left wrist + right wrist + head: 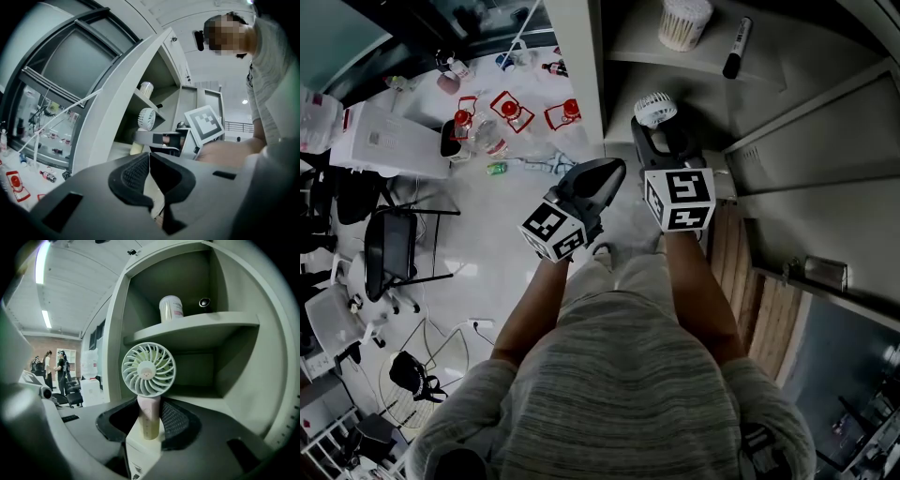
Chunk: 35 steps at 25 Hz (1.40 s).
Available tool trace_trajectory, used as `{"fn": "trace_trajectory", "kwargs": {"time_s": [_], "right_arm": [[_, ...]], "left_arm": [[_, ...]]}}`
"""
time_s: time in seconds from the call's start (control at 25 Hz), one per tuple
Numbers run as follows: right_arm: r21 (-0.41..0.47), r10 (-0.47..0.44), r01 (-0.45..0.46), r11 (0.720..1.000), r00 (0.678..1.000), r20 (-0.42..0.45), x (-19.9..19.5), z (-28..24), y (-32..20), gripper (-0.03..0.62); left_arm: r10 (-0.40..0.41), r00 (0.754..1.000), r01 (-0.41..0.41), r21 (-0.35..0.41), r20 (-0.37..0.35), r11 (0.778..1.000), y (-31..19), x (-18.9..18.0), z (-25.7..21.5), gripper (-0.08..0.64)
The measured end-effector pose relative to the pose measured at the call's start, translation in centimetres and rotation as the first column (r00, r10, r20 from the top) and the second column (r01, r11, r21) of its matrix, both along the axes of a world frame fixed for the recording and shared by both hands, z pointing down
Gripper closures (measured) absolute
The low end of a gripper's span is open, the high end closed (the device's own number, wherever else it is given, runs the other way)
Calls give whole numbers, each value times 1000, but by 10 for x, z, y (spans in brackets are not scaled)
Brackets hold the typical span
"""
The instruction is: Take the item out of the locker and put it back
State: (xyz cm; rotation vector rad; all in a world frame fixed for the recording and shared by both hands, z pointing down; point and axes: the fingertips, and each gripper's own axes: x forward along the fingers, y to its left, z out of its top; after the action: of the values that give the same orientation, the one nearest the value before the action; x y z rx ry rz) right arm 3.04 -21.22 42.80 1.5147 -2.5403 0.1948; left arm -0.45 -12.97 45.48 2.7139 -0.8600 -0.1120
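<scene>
Pink-handled fan clamped in right claw.

Nothing here reads as a word or number. The canister on the locker's upper shelf wears a pinkish label, and the white box beneath the fan carries what may be small print at its lower edge. Both are too small to read.

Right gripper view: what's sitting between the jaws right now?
The small white handheld fan, upright, its pink-and-yellow handle clamped between the right gripper's pads; the right gripper view shows it.
</scene>
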Motion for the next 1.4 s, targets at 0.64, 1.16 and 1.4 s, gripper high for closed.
{"fn": "trace_trajectory", "kwargs": {"time_s": [0.64, 1.16, 1.4], "right_arm": [[36, 47, -47, 998, 999, 11, 21, -27, 12, 436], [-6, 41, -41, 999, 999, 4, 12, -3, -4, 436], [-23, 43, -42, 999, 999, 24, 2, 8, -10, 436]], "left_arm": [[36, 999, -36, 9, -6, 999, 1, 12, -5, 551], [26, 1000, -26, 2, 0, 1000, -2, 8, 0, 551], [17, 1000, -17, -5, 9, 1000, -2, 4, 4, 551]]}}
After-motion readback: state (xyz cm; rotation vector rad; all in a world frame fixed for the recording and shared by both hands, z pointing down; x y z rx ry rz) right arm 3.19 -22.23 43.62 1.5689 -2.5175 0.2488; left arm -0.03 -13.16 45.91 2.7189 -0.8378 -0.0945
